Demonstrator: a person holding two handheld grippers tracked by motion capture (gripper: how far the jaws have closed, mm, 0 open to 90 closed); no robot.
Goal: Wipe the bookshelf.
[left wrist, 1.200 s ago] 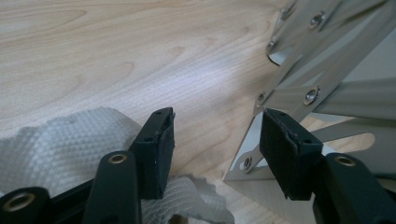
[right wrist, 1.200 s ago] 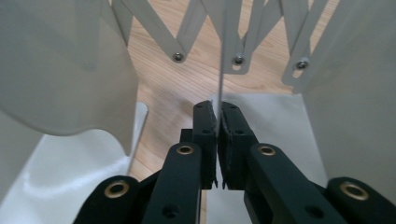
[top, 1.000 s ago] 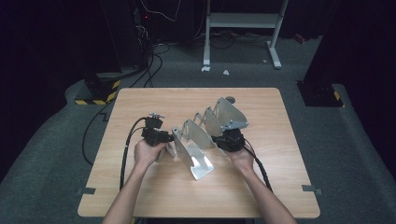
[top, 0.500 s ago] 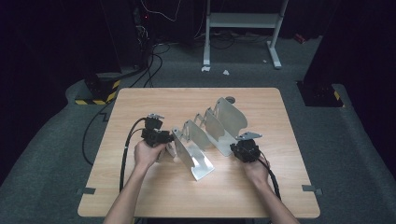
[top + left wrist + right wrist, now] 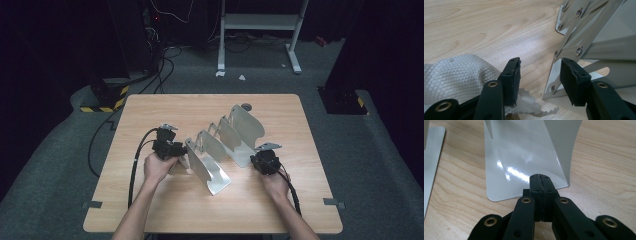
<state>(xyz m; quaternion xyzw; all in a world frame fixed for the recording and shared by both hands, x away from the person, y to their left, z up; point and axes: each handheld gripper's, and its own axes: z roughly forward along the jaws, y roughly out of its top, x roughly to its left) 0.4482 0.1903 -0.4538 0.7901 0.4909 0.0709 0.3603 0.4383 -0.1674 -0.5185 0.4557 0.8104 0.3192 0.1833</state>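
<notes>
High view first: we see a wooden tabletop (image 5: 150, 210) with an expandable metal file rack (image 5: 225, 145) lying across its middle, its shiny dividers fanned out from lower left to upper right. Our left hand-held gripper (image 5: 176, 150) sits at the rack's near left end, just beside the first divider. Our right hand-held gripper (image 5: 258, 159) rests at the base plate of a divider towards the rack's right side. A small dark round object (image 5: 246, 106) lies on the tabletop behind the rack; we cannot tell what it is.

Left gripper view: the left hand-held gripper (image 5: 540, 73) stands about half open, with nothing pressed between the pads. A white textured cloth (image 5: 456, 77) lies on the wood under its left jaw. The rack's riveted scissor links (image 5: 576, 37) rise just beyond the right jaw.

Right gripper view: the right hand-held gripper (image 5: 540, 180) has just been closing, and its jaws now meet. Their tips lie over the near edge of a glossy base plate (image 5: 519, 162); we cannot tell whether the plate's edge is pinched between them.
</notes>
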